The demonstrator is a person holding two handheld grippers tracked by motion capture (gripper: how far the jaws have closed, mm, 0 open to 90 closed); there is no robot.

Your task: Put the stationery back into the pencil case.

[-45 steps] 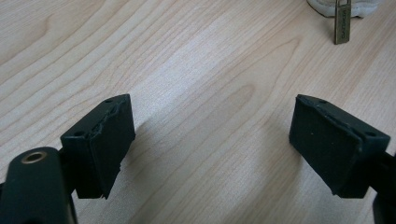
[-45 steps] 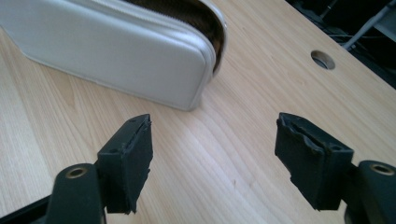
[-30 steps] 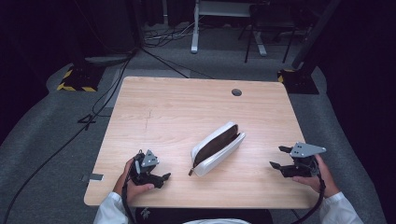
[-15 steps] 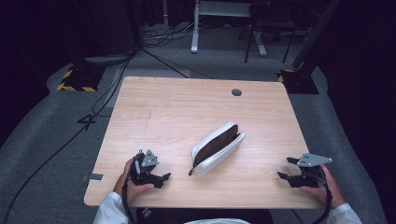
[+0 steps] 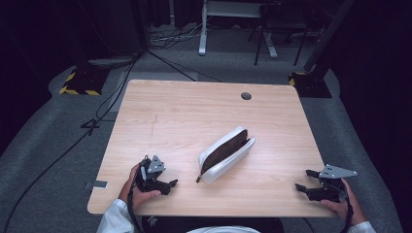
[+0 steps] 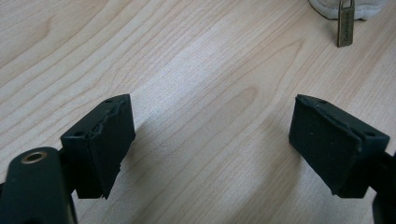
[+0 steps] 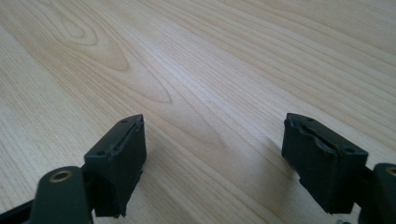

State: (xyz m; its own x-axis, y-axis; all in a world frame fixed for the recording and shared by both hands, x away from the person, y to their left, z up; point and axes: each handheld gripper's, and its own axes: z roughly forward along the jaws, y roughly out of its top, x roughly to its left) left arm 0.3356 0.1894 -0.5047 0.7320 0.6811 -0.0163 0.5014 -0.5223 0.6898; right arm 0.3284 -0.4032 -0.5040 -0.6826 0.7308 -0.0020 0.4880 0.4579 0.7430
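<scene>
Right tool [image 5: 305, 180] lower; pouch [image 5: 226, 154] seemingly diagonal.

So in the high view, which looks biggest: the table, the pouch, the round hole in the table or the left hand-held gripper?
Largest to smallest:
1. Table
2. Pouch
3. Left hand-held gripper, though it sits nearer the camera, so its rank is less sure
4. Hole, farthest from the camera

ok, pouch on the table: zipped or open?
Open. The white pouch lies on the table with its top gaping, dark lining showing between the edges; the zipper pull sits at its near end.
</scene>
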